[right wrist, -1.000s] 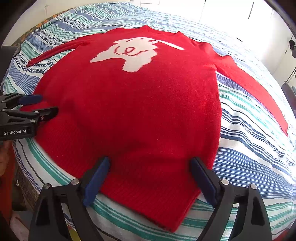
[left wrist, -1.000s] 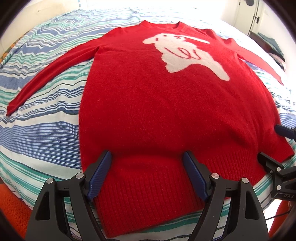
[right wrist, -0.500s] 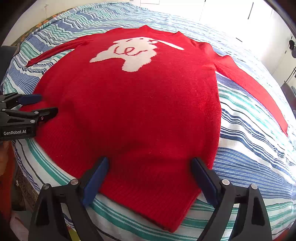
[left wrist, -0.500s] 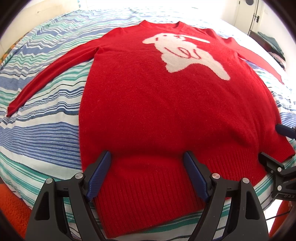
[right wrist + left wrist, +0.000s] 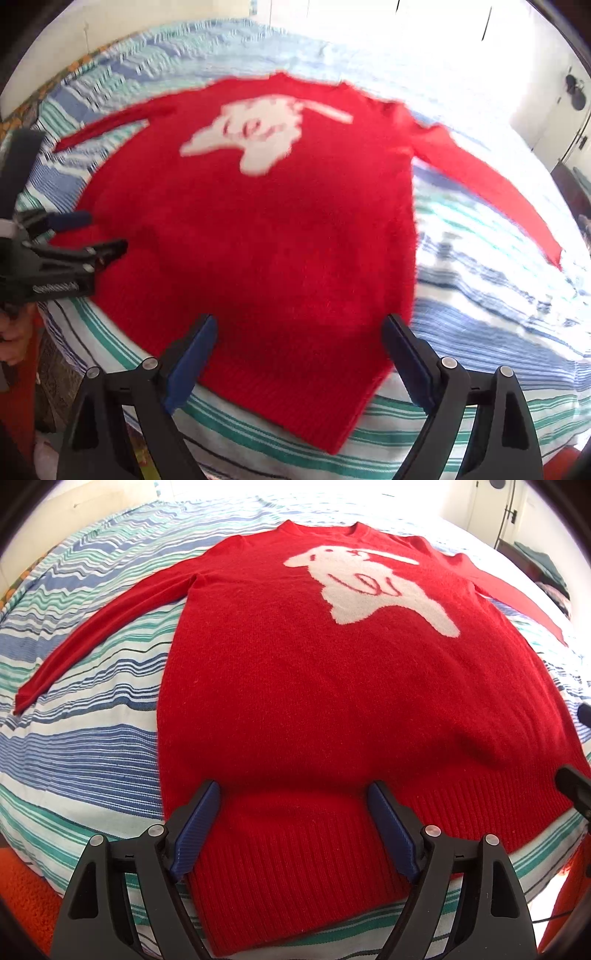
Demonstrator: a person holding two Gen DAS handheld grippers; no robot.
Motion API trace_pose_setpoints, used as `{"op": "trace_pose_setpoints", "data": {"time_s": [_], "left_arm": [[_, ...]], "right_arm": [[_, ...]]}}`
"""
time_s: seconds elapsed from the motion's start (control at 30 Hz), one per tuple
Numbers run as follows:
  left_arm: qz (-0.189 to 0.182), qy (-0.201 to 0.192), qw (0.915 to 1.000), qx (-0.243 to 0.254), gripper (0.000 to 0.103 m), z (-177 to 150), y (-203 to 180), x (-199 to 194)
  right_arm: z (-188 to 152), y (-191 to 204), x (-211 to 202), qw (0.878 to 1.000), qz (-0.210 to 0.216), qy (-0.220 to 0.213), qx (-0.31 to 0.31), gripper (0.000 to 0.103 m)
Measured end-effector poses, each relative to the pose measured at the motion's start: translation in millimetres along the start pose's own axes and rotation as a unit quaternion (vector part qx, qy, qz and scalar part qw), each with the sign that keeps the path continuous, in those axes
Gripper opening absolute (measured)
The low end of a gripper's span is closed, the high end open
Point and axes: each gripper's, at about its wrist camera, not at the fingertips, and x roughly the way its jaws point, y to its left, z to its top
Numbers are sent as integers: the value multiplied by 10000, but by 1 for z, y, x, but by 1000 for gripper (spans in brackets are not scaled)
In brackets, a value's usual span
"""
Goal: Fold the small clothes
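A red knit sweater (image 5: 314,686) with a white animal motif lies flat, face up, on the striped bed, both sleeves spread out; it also shows in the right wrist view (image 5: 266,229). My left gripper (image 5: 293,794) is open, its blue pads over the ribbed hem near the lower left corner. My right gripper (image 5: 299,325) is open and empty above the hem near the lower right corner; that view is blurred. The left gripper also shows at the left edge of the right wrist view (image 5: 92,236), the right gripper's fingertips (image 5: 570,782) at the right edge of the left wrist view.
The bed cover (image 5: 92,746) has blue, green and white stripes and curves down at the near edge. An orange rug (image 5: 22,882) lies on the floor below. A dark piece of furniture with clothes (image 5: 535,565) stands at the far right by the wall.
My right gripper has pulled back and up from the hem, so the sweater looks smaller and blurred in its view. The left gripper has barely moved. The sweater lies as before.
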Motion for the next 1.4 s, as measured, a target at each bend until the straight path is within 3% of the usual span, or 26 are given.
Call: {"op": "trace_pose_setpoints", "data": {"time_s": [0.1, 0.23, 0.97, 1.07, 1.2, 1.3, 1.4], "left_arm": [[14, 3, 10000, 19, 85, 0, 0, 0], [-2, 9, 10000, 31, 86, 1, 1, 1], [141, -44, 9999, 88, 90, 1, -2, 0], [245, -58, 9996, 85, 92, -1, -2, -4], [118, -25, 9999, -49, 89, -3, 3, -21], [49, -537, 9978, -380, 89, 2, 18, -52], [458, -1126, 9889, -850, 90, 8, 45, -77]], "right_arm": [[-1, 0, -1, 9995, 275, -115, -33, 89], [-13, -11, 30, 9947, 789, 570, 322, 90], [-21, 1, 25, 9959, 697, 552, 150, 92], [-21, 0, 22, 9956, 718, 572, 165, 92], [-21, -3, 16, 9943, 826, 635, 216, 92], [-18, -14, 5, 9914, 1079, 613, 409, 91], [-8, -54, -22, 9856, 1324, 8, 1056, 89]]}}
